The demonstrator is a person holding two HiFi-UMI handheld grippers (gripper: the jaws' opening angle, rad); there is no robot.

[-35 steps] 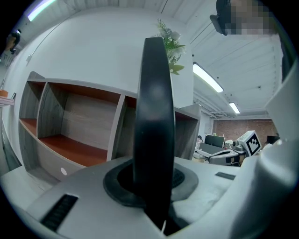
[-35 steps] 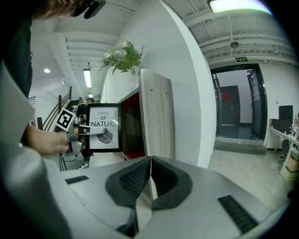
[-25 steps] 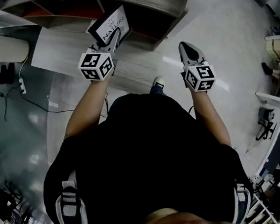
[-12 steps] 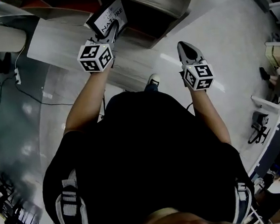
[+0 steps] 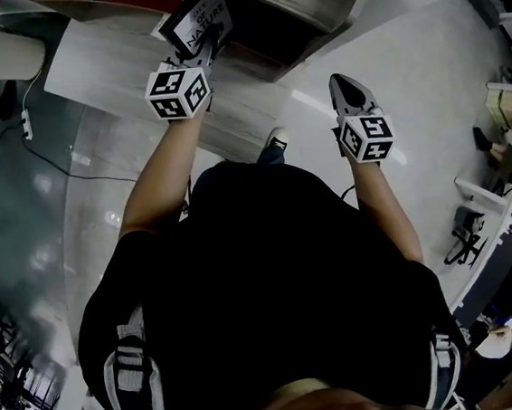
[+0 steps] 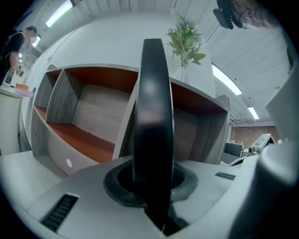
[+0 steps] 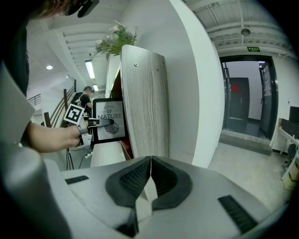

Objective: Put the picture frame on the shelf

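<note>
The picture frame (image 5: 197, 21), black-edged with a white print reading "NATURE", is held at the mouth of a shelf (image 5: 308, 3) compartment in the head view. My left gripper (image 5: 209, 42) is shut on its lower edge. In the left gripper view the frame (image 6: 152, 116) stands edge-on between the jaws, with the shelf's compartments (image 6: 88, 116) behind it. The right gripper view shows the frame (image 7: 110, 120) beside the shelf's side panel (image 7: 145, 102). My right gripper (image 5: 344, 90) hangs shut and empty to the right of the shelf, over the floor.
A potted plant (image 6: 184, 39) stands on top of the shelf. A low grey platform (image 5: 124, 77) lies at the shelf's foot. A white pillar (image 7: 201, 79) rises right of the shelf. Desks and chairs (image 5: 476, 222) line the far right. A cable (image 5: 41, 149) trails on the floor at left.
My left gripper has carried the frame a little forward and up toward the shelf opening. The right gripper has barely moved.
</note>
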